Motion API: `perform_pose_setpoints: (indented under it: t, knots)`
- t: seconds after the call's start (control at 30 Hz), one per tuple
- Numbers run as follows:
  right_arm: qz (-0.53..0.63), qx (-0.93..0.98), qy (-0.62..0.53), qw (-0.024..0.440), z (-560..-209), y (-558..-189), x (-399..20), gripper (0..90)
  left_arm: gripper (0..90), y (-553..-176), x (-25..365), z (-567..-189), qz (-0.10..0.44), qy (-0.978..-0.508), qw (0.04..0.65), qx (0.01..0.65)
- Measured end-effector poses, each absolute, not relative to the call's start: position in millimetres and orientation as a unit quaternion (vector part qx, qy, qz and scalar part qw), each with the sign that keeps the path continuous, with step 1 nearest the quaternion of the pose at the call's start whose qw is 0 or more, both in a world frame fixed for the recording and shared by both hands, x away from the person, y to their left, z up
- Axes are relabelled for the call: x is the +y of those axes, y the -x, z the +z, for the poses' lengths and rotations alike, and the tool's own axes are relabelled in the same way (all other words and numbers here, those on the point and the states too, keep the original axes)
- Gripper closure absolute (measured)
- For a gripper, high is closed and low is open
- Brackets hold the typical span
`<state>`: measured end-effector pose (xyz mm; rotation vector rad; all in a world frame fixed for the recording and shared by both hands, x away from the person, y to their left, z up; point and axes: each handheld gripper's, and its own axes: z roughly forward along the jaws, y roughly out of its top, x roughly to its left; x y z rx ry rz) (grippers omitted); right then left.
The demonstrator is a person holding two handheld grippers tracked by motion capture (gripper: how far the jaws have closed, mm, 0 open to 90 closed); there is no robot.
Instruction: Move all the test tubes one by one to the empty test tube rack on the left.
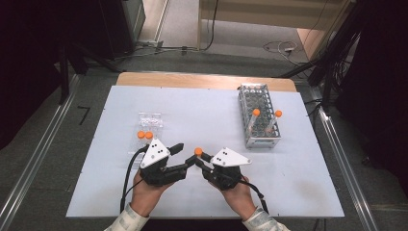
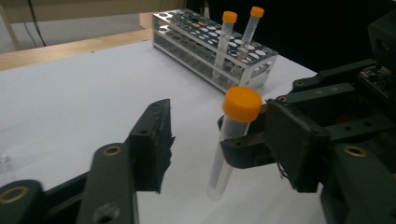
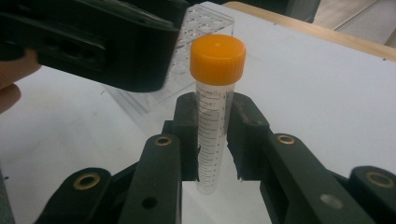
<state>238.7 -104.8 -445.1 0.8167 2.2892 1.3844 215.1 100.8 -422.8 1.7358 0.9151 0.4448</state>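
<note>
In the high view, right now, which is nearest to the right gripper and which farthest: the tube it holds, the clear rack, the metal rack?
1. The tube, clamped in the right gripper, at centre.
2. The clear rack, beyond the left gripper, to the left.
3. The metal rack, at the far right.

Right claw (image 1: pixel 199 156) clamped tight; left claw (image 1: pixel 185 155) parted, tips nearly meeting.

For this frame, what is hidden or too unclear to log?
- Tube bottom: right gripper view, behind the right claw.
- Clear rack: right gripper view, largely covered by the left claw.
- Metal rack holes: high view, too small to count.
- Tube markings: left gripper view, blurred.
</note>
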Motion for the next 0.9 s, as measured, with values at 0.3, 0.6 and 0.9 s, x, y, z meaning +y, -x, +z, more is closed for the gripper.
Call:
perform_pose_setpoints:
  t: [0.3,0.6,0.9]
  knots:
    - [0.489,0.812,-0.277,0.16,-447.6,-234.3,-96.3,72.0,60.7,-213.4,94.5,-427.4,0.188,-0.741,0.53,0.367]
    - [0.488,0.814,-0.275,0.153,-448.5,-232.5,-94.2,71.9,68.6,-212.7,92.8,-428.8,0.197,-0.745,0.522,0.366]
    - [0.49,0.813,-0.276,0.149,-448.1,-232.6,-94.6,66.8,69.7,-212.2,92.9,-428.3,0.203,-0.745,0.521,0.365]
